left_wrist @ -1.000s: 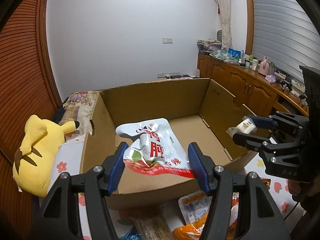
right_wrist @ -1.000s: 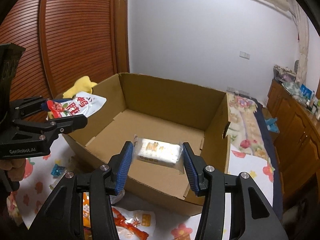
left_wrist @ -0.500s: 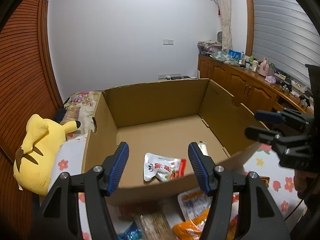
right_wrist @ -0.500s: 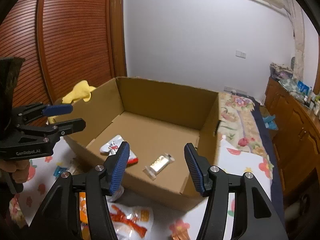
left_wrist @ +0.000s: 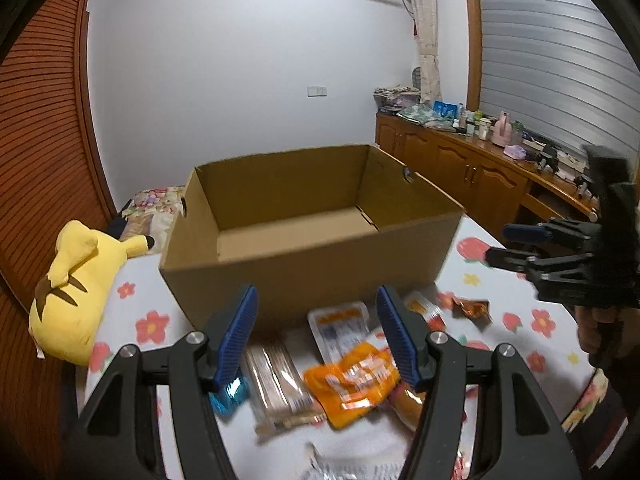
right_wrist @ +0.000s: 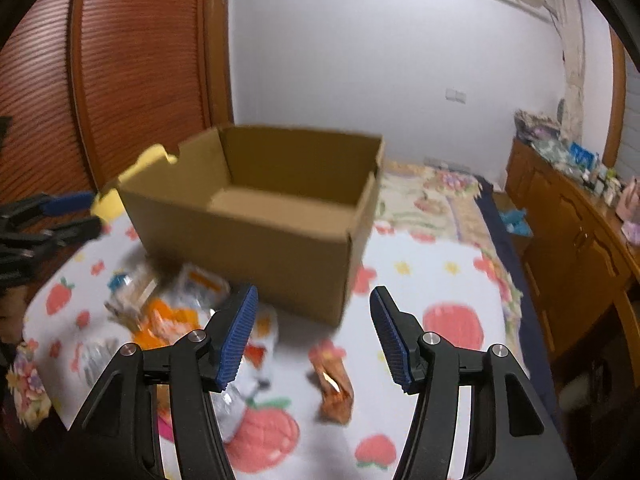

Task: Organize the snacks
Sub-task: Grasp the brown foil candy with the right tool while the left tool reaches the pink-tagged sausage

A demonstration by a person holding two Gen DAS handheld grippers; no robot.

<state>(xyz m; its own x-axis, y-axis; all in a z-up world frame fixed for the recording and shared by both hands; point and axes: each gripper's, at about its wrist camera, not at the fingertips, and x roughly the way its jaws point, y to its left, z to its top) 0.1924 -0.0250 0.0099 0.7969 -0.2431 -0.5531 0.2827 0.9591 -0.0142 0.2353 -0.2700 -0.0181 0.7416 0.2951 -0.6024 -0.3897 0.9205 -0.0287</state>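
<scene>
Left gripper [left_wrist: 316,330]: we held it with its jaws spread wide and nothing between them, poised above the snack pile in front of the cardboard box [left_wrist: 312,256].

Right gripper [right_wrist: 312,332]: we had it wide open and empty too, over the fruit-print cloth [right_wrist: 452,320] near the box's right front corner.

Snacks still out: we saw a loose heap on the cloth, just short of the box's near wall, none of it touching either claw.

Key relation, left: the orange pouch [left_wrist: 354,380] lay below and slightly right of the left claw's gap, with the long clear-wrapped biscuit pack [left_wrist: 280,384] beside it to the left, its long axis running away from us toward the box.

Key relation, right: the small orange packet [right_wrist: 334,388] lay alone, below and between the right claw's fingers, its long axis pointing roughly toward the box.

Nearer arm: we judged the left claw nearer to the heap and the right claw nearer to the lone packet.

Left view only: it showed the white tray pack [left_wrist: 340,326] against the box wall and the yellow plush toy [left_wrist: 76,280] off to the left.

Right view only: it showed the lone packet set well apart from the heap [right_wrist: 168,312], which the left view gave only as a blur at the edge.

Box interior: we could not see into the bottom of it from either view.
</scene>
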